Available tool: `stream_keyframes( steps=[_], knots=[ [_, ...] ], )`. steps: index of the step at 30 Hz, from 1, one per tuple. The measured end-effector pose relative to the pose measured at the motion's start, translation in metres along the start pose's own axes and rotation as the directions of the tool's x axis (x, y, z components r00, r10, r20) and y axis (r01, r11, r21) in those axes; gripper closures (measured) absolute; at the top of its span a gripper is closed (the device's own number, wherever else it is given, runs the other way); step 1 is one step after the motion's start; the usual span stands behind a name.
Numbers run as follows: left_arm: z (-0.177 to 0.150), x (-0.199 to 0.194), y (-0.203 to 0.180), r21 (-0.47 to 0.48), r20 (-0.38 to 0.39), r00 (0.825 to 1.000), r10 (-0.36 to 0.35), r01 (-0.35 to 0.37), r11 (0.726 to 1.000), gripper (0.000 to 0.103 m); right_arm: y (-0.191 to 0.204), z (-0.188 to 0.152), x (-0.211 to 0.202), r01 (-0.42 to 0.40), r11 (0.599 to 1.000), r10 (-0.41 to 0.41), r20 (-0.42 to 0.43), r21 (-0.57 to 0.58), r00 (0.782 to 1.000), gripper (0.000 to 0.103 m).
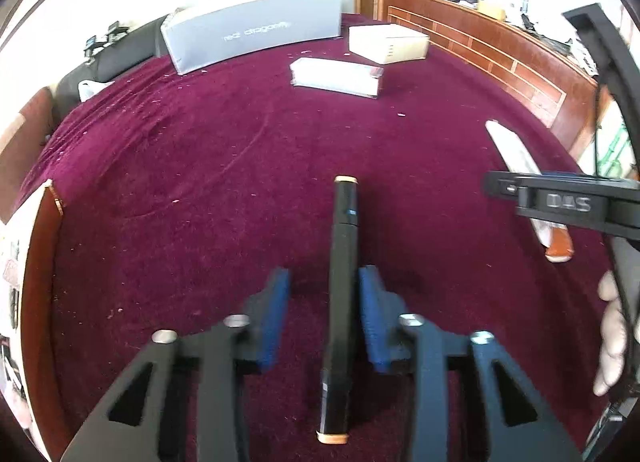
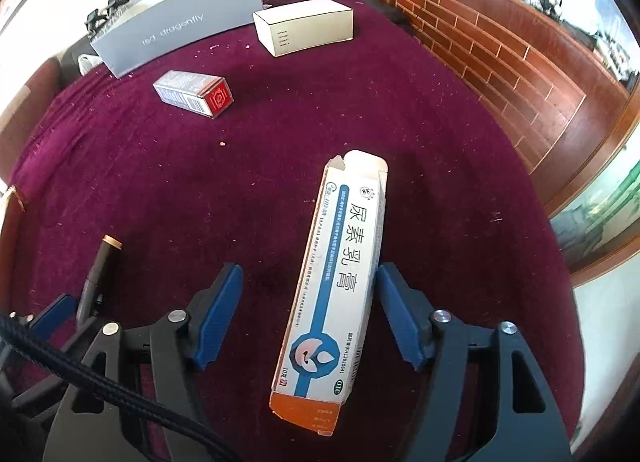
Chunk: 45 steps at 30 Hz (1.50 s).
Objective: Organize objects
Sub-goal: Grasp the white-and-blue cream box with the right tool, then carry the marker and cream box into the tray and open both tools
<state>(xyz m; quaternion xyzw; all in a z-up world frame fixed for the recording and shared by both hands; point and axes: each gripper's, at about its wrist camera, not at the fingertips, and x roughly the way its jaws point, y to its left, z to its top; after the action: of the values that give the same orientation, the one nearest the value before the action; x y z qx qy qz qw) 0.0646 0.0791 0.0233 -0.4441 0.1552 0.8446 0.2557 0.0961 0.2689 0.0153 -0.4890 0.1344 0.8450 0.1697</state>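
A black pen-like tube [image 1: 342, 262] with gold ends lies on the maroon cloth [image 1: 200, 182], pointing away from me. My left gripper [image 1: 324, 270] straddles it. The right blue pad rests against the tube and a strip of cloth shows between the tube and the left pad. A long white-and-blue ointment carton [image 2: 340, 270] with an orange end lies between the fingers of my right gripper [image 2: 310, 268]. The right pad is close beside the carton and the left pad stands well off it. The left gripper [image 2: 60, 314] and the tube [image 2: 98, 270] show at lower left in the right wrist view.
At the far side stand a grey shoe box [image 2: 176, 22] and a white carton [image 2: 304, 24]. A small box with a red end [image 2: 192, 94] lies nearer. Wooden panelling [image 2: 500, 62] runs along the right. A hand [image 1: 612, 326] shows at the right edge.
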Motion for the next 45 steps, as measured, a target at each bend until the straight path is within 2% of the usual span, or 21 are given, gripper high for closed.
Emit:
stream_keyframes(
  steps=[1, 3, 5, 6, 12, 21, 35, 45],
  knots=[
    [-0.001, -0.002, -0.002, 0.012, -0.003, 1.0, -0.002, 0.002, 1.0, 0.091, 0.001, -0.001, 0.0, 0.026, 1.0, -0.026, 0.004, -0.007, 1.0, 0.05],
    [-0.004, -0.003, -0.005, 0.024, -0.001, 1.0, -0.003, 0.003, 1.0, 0.092, 0.001, -0.002, -0.002, 0.041, 0.999, -0.041, 0.014, -0.01, 0.999, 0.067],
    [-0.007, -0.005, -0.004, 0.025, 0.002, 1.0, -0.009, 0.009, 1.0, 0.092, -0.004, -0.003, -0.004, 0.041, 0.999, -0.041, 0.013, 0.008, 0.999, 0.077],
    [-0.008, -0.006, -0.003, 0.017, 0.0, 1.0, -0.015, 0.015, 1.0, 0.092, -0.006, -0.003, -0.005, 0.032, 0.999, -0.032, 0.013, 0.019, 0.999, 0.079],
    [-0.014, -0.012, 0.003, 0.001, -0.004, 0.999, -0.043, 0.043, 0.999, 0.092, -0.006, -0.007, -0.014, 0.003, 0.999, -0.004, 0.013, 0.042, 1.0, 0.082],
    [-0.025, -0.029, 0.023, -0.046, 0.023, 0.997, -0.071, 0.072, 0.996, 0.091, 0.012, -0.011, -0.034, -0.037, 0.999, 0.037, 0.022, 0.03, 0.999, 0.082],
    [-0.047, -0.074, 0.072, -0.139, 0.11, 0.991, -0.072, 0.087, 0.986, 0.091, 0.082, -0.015, -0.079, -0.073, 0.993, 0.08, 0.077, -0.089, 0.994, 0.082],
    [-0.068, -0.105, 0.114, -0.214, 0.171, 0.984, -0.053, 0.089, 0.973, 0.091, 0.148, -0.021, -0.107, -0.107, 0.972, 0.132, 0.108, -0.211, 0.985, 0.082]
  ],
)
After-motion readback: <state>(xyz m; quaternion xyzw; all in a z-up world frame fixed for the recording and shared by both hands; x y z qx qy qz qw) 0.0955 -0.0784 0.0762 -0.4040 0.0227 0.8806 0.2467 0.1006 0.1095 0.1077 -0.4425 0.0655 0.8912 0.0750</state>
